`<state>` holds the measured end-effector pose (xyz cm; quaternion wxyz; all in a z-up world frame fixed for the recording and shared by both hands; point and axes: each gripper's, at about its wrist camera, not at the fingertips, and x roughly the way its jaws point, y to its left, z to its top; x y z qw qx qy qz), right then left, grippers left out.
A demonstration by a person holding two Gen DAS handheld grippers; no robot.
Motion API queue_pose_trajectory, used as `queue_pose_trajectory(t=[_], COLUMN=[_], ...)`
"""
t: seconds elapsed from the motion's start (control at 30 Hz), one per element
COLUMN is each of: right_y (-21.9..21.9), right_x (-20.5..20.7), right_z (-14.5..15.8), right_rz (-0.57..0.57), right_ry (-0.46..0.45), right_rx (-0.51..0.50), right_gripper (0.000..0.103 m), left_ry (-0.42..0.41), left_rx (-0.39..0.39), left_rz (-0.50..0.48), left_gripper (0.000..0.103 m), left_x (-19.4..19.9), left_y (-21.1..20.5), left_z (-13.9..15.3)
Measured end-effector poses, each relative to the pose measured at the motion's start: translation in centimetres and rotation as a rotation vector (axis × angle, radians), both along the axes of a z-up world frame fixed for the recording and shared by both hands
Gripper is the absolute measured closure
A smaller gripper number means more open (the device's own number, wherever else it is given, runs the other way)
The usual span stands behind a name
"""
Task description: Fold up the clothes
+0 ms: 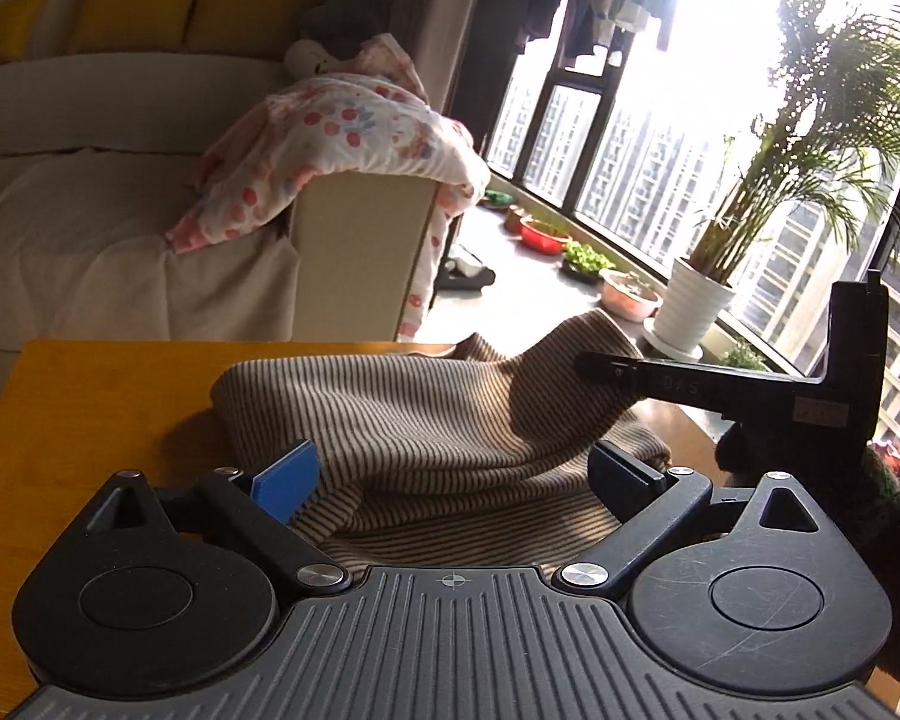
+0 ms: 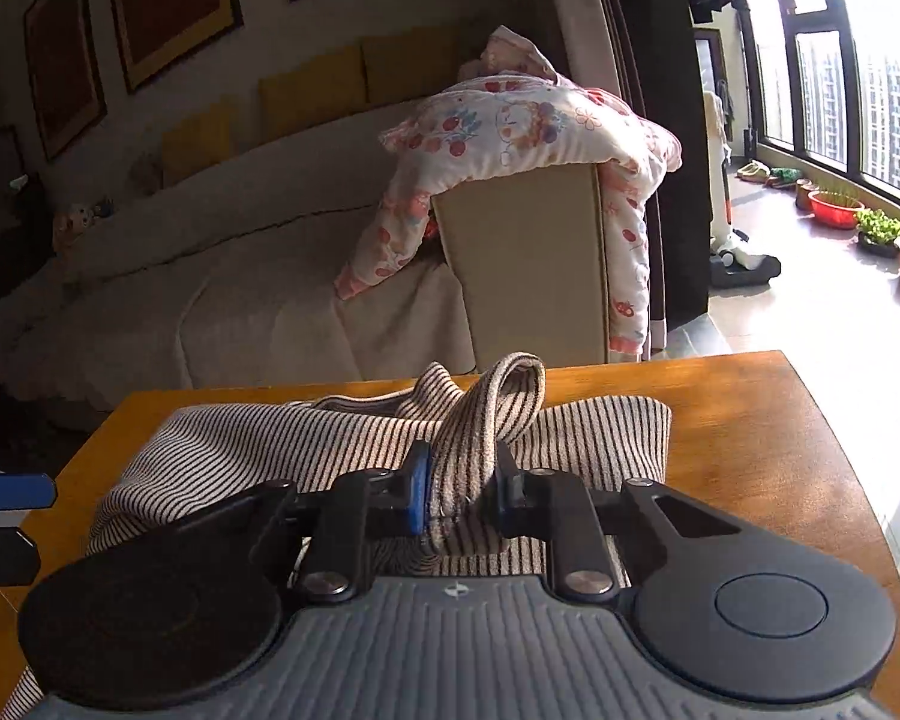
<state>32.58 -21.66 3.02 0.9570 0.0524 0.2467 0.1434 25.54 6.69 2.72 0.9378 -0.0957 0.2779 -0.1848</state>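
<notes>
A: Where's the garment?

B: Striped top [image 2: 354,438] lies crumpled on the wooden bench [image 2: 750,420], long axis roughly left-right across it, bunched toward the left half. The right and far parts of the bench are bare.

A: Right side?

B: Right gripper [image 2: 459,495] has its jaws nearly together, clamped on a raised fold of the striped top. The fold comes up between the pads and loops over just beyond them. Cloth fills the gap, so I read it as held, not just sitting there.

A: Left?

B: Left gripper [image 1: 459,480] has jaws wide apart and nothing pinched. The striped top [image 1: 426,420] lies directly ahead and between the fingers, its near edge running under the gripper body. The blue pad [image 1: 288,480] on the left finger is at the cloth edge; contact can't be confirmed.

A: So what does the next move hinge on?

B: My read: the right hand already owns one point on the right end of the cloth, seen as the black gripper on the right of the left view, lifting a peak. The left is nearer the left, flat end. It needs to close on that near edge, so the two grips span the long axis. Then the fold can be carried across.

A: Risk?

B: Layers are stacked at the left jaws. It may grab more than one.
</notes>
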Motion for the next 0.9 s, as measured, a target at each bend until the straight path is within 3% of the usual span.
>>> queue_pose_trajectory(t=[0.07,0.13,0.23,0.3,0.33,0.4,0.57,0.63,0.7,0.77,0.8,0.9], right_y=[-0.9,-2.0,-3.1,-3.6,-3.9,-4.4,-3.2,-2.7,-2.2,-1.7,-1.5,-1.2], right_x=[-0.2,0.2,1.4,1.9,1.7,1.6,0.2,0.1,0.6,0.9,0.9,0.0], right_z=[1.8,2.0,-0.9,-3.2,-4.0,-3.7,-0.5,0.3,-0.5,-2.8,-4.2,-4.3], right_rz=[-0.021,-0.050,-0.080,-0.096,-0.104,-0.127,-0.088,-0.035,-0.016,-0.039,-0.041,-0.031], right_ry=[-0.043,-0.022,0.084,0.149,0.141,0.138,0.026,0.026,0.081,0.134,0.135,0.093], right_rx=[-0.006,-0.016,-0.064,-0.085,-0.081,-0.065,-0.061,0.022,0.097,0.081,0.063,0.054], right_gripper=[0.084,0.084,0.083,0.082,0.073,0.066,0.061,0.047,0.046,0.046,0.046,0.039], left_ry=[-0.012,0.013,0.094,0.098,0.085,0.077,0.046,0.032,0.054,0.072,0.062,0.042], left_rx=[-0.025,-0.051,-0.076,-0.038,-0.003,0.050,-0.080,-0.095,-0.067,-0.014,0.013,0.013], left_rz=[-0.017,-0.033,-0.034,-0.031,-0.044,-0.068,-0.037,-0.015,0.009,0.033,0.032,0.047], left_gripper=[0.001,0.000,0.000,0.000,0.000,0.000,0.000,0.000,0.000,0.000,0.000,0.000], left_x=[0.4,1.2,2.7,3.0,2.7,2.3,2.5,3.2,4.2,4.9,4.8,4.4], left_y=[-0.1,-0.3,-0.5,-0.7,-0.9,-1.2,-0.4,-0.7,-1.2,-1.4,-1.5,-1.3], left_z=[0.0,-1.0,-3.3,-4.7,-4.7,-4.5,-2.2,-2.3,-3.5,-5.5,-6.2,-6.2])
